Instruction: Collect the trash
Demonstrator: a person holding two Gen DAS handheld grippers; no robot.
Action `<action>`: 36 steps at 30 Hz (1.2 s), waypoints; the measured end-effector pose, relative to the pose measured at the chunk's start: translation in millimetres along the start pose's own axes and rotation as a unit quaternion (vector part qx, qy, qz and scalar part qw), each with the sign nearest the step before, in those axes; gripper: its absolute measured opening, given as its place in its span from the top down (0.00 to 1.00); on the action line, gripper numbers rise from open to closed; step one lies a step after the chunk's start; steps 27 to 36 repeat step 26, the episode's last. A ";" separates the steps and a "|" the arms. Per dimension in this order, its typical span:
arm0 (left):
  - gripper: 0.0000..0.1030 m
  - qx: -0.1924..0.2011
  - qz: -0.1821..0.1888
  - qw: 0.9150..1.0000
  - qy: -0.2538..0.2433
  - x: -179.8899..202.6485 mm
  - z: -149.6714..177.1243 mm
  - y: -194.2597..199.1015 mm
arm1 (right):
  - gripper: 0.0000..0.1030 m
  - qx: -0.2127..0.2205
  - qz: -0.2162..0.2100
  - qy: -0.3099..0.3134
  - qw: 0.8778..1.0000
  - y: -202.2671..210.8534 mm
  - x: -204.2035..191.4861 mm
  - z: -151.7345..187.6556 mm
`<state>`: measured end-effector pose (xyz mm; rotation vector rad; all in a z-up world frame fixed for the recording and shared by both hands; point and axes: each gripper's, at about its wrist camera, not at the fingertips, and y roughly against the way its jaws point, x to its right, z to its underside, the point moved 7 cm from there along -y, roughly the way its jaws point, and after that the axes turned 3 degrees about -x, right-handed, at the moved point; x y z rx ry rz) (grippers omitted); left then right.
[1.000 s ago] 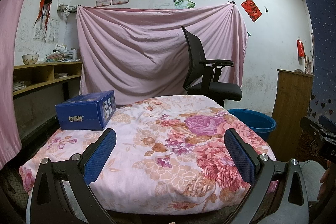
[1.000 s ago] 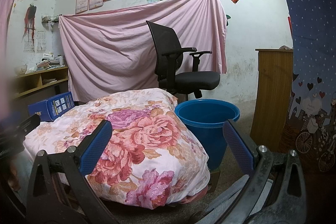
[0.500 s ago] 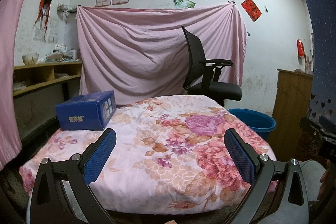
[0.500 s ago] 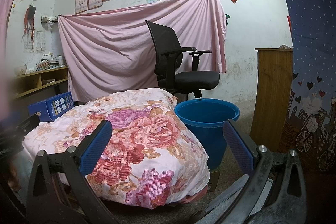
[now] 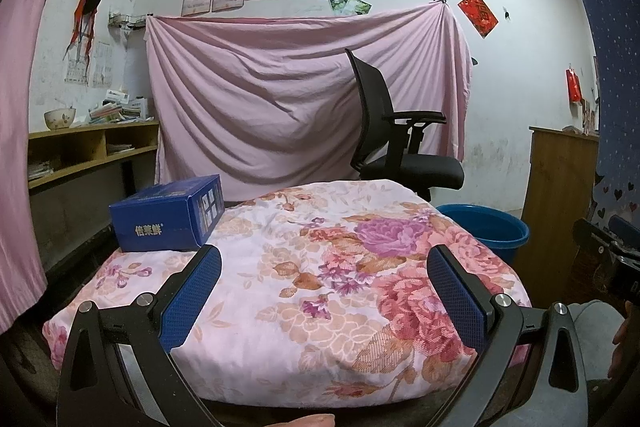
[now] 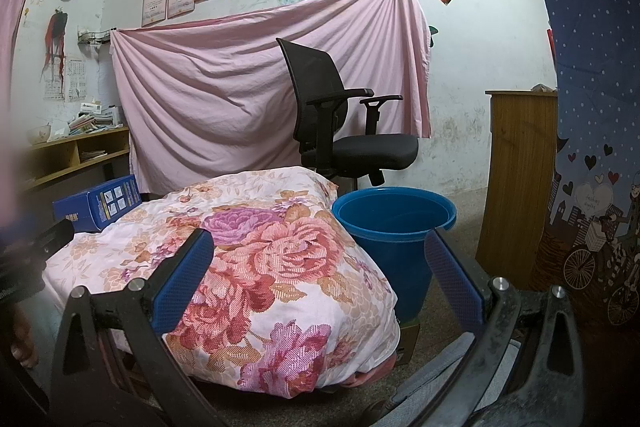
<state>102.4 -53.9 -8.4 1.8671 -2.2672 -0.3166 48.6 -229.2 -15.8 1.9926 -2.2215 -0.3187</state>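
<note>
Both pairs of fingers stand spread wide with nothing between them: the left gripper (image 5: pixel 323 291) hovers over the near edge of the flowered cloth (image 5: pixel 320 287), and the right gripper (image 6: pixel 320 277) hangs off the cloth's right side, looking toward the blue bucket (image 6: pixel 394 227) on the floor. Whatever the cloth covers is hidden, so whether it is a bench or a bed cannot be told. Only one thing on it reads as trash, a blue box (image 5: pixel 168 217) at the far left corner, lying on its long side, well apart from the left fingers (image 5: pixel 192 293). It is printed cardboard, deep blue with pale lettering on the long face and small pictures on the end panel, its corners still square. It is probably light and may be empty, stiff enough to lift yet likely to dent under a hard squeeze, and its glossy skin may slip a little against the pads. Across the two long faces, near the middle, looks the safest hold; the spread fingers seem wide enough for that. The bucket, beside the cloth's right edge, seems the likely place for it.
</note>
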 end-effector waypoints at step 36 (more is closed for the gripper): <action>0.02 0.000 0.000 1.000 0.000 -1.6 0.3 -0.3 | 0.00 -0.001 0.000 -0.002 1.000 0.9 -0.1 -0.5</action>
